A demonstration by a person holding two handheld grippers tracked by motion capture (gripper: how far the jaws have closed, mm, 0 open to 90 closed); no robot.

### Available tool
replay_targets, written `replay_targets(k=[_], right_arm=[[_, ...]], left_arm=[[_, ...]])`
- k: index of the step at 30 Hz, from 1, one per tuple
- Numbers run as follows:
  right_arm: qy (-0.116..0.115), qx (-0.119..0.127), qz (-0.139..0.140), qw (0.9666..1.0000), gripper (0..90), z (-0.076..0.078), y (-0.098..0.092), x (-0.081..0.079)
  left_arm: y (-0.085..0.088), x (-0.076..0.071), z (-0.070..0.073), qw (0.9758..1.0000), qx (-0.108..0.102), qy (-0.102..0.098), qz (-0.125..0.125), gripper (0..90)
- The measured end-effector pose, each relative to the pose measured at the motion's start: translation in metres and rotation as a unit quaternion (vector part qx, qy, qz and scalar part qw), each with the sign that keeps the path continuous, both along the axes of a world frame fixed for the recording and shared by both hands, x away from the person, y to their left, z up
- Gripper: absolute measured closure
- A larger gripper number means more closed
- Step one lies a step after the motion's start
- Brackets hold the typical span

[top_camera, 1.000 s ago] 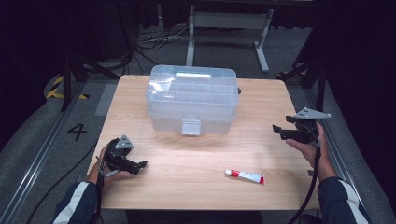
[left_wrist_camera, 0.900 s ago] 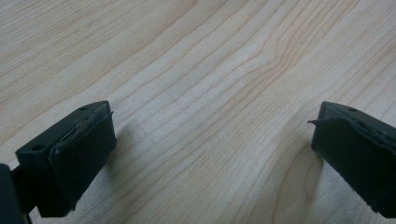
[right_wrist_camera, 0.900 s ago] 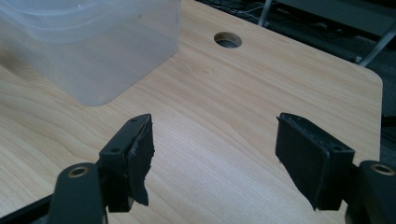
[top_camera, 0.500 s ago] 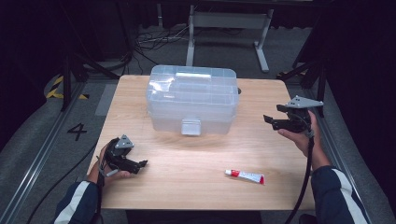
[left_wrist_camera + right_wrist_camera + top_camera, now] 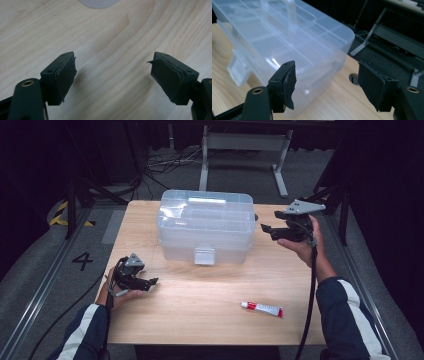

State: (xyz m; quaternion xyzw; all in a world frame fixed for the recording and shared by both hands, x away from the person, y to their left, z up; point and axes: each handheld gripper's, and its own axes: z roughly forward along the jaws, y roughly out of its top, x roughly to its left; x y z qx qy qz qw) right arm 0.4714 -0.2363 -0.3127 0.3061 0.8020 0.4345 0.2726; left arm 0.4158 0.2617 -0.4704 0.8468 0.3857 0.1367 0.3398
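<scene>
A: What stands on the counter (image 5: 200, 310)?

B: A clear plastic box (image 5: 206, 227), lid down, with a front latch (image 5: 204, 255) and a handle lying flat on top. It sits toward the far edge, about midway between the left and right edges. Through the walls I see divider ribs and trays, but whether anything lies in the compartments I cannot tell.

A: Anything else?

B: A small white tube with a red end (image 5: 262, 308), lying flat near the near edge, right of the middle, well apart from the box.

A: The right gripper (image 5: 270, 231)?

B: Held in the air above the right edge, beside the box's right end and pointing at it. Its fingers (image 5: 287, 82) are apart with nothing between them; they touch nothing.

A: And the left gripper (image 5: 149, 282)?

B: Low over the near left part of the counter, in the person's hand. Its fingers (image 5: 62, 75) have just been closing a little, yet they are still spread, with only bare wood grain between them.

A: What do the views each add?

B: The right gripper view gives the box up close: ribs in the lid, the rounded corner, and a round hole (image 5: 354, 78) in the counter just past it. The high view gives the tube and both sleeves.
</scene>
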Motion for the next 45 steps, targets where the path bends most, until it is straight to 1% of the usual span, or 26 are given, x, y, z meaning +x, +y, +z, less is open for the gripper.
replay_targets(k=[2, 3, 4, 5, 7, 8, 10, 12, 13, 14, 15, 16, 18, 20, 21, 23, 25, 26, 28, 29, 30, 33, 35, 38, 42, 45], right_arm=[[-0.007, -0.007, 0.007, 0.9999, 31.8, 0.005, 0.013, 0.002], [-0.007, -0.013, 0.016, 0.9998, 31.8, 0.008, 0.021, 0.004], [-0.004, -0.015, 0.023, 0.9996, 32.0, 0.010, 0.028, 0.006], [-0.002, -0.018, 0.025, 0.9995, 31.9, 0.011, 0.032, 0.008], [-0.002, -0.033, 0.029, 0.9990, 32.3, 0.012, 0.044, 0.014], [-0.002, -0.039, 0.031, 0.9988, 32.4, 0.013, 0.047, 0.016], [0.008, -0.045, 0.040, 0.9982, 33.1, 0.012, 0.056, 0.024], [0.007, -0.058, 0.040, 0.9975, 33.8, 0.013, 0.062, 0.030], [0.010, -0.054, 0.045, 0.9975, 34.2, 0.015, 0.064, 0.033], [0.014, -0.050, 0.047, 0.9976, 34.7, 0.016, 0.066, 0.036], [0.013, -0.051, 0.047, 0.9975, 35.0, 0.018, 0.068, 0.038], [0.015, -0.047, 0.049, 0.9976, 35.9, 0.019, 0.071, 0.042], [0.016, -0.053, 0.052, 0.9971, 36.5, 0.021, 0.076, 0.045], [0.019, -0.053, 0.058, 0.9968, 37.8, 0.022, 0.082, 0.048], [0.019, -0.055, 0.061, 0.9965, 38.8, 0.023, 0.085, 0.049], [0.019, -0.059, 0.062, 0.9962, 39.2, 0.024, 0.091, 0.052], [0.019, -0.058, 0.067, 0.9959, 40.0, 0.024, 0.095, 0.053], [0.020, -0.063, 0.069, 0.9954, 40.0, 0.023, 0.099, 0.054], [0.025, -0.064, 0.073, 0.9950, 40.3, 0.022, 0.102, 0.057], [0.025, -0.069, 0.069, 0.9949, 40.3, 0.022, 0.104, 0.058], [0.028, -0.069, 0.070, 0.9947, 40.4, 0.021, 0.106, 0.059], [0.025, -0.079, 0.073, 0.9939, 41.6, 0.021, 0.112, 0.062], [0.030, -0.083, 0.075, 0.9933, 42.5, 0.020, 0.117, 0.065], [0.036, -0.083, 0.074, 0.9931, 46.3, 0.019, 0.124, 0.070], [0.043, -0.082, 0.080, 0.9925, 51.4, 0.019, 0.129, 0.074], [0.042, -0.091, 0.078, 0.9919, 61.6, 0.017, 0.135, 0.077]], left_arm=[[-0.006, 0.006, 0.005, 0.9999, 0.003, -0.012, 0.003, 21.3], [-0.008, 0.011, 0.008, 0.9999, -0.003, -0.014, 0.000, 21.3], [-0.009, 0.014, 0.010, 0.9999, -0.002, -0.017, -0.001, 21.2], [-0.012, 0.017, 0.013, 0.9997, -0.008, -0.024, -0.002, 21.1], [-0.015, 0.023, 0.017, 0.9993, 0.000, -0.037, -0.002, 20.9], [-0.016, 0.025, 0.019, 0.9994, -0.005, -0.035, 0.001, 20.7], [-0.016, 0.032, 0.021, 0.9993, -0.017, -0.033, 0.001, 20.6], [-0.018, 0.037, 0.022, 0.9992, -0.021, -0.033, -0.003, 19.2], [-0.019, 0.038, 0.023, 0.9988, -0.016, -0.047, -0.004, 19.1], [-0.021, 0.038, 0.024, 0.9985, -0.019, -0.051, -0.008, 19.1], [-0.021, 0.038, 0.024, 0.9985, -0.019, -0.051, -0.008, 19.0], [-0.023, 0.042, 0.026, 0.9986, -0.018, -0.046, -0.018, 17.9], [-0.026, 0.045, 0.027, 0.9985, -0.021, -0.049, -0.015, 17.5], [-0.028, 0.048, 0.029, 0.9981, -0.032, -0.051, -0.015, 17.2], [-0.029, 0.049, 0.029, 0.9977, -0.031, -0.058, -0.018, 17.5], [-0.033, 0.049, 0.028, 0.9977, -0.021, -0.059, -0.025, 17.9], [-0.036, 0.051, 0.026, 0.9978, -0.016, -0.057, -0.029, 18.2], [-0.037, 0.051, 0.025, 0.9978, -0.016, -0.058, -0.029, 18.3], [-0.039, 0.054, 0.025, 0.9982, -0.017, -0.048, -0.032, 18.3], [-0.039, 0.056, 0.026, 0.9982, -0.017, -0.049, -0.029, 17.9], [-0.039, 0.057, 0.026, 0.9981, -0.027, -0.049, -0.026, 17.4], [-0.039, 0.061, 0.026, 0.9980, -0.028, -0.051, -0.026, 16.9], [-0.037, 0.063, 0.026, 0.9977, -0.037, -0.049, -0.027, 17.1], [-0.036, 0.065, 0.028, 0.9969, -0.047, -0.058, -0.025, 17.2], [-0.036, 0.065, 0.028, 0.9965, -0.045, -0.064, -0.029, 16.6], [-0.035, 0.066, 0.030, 0.9964, -0.052, -0.059, -0.031, 17.0]])
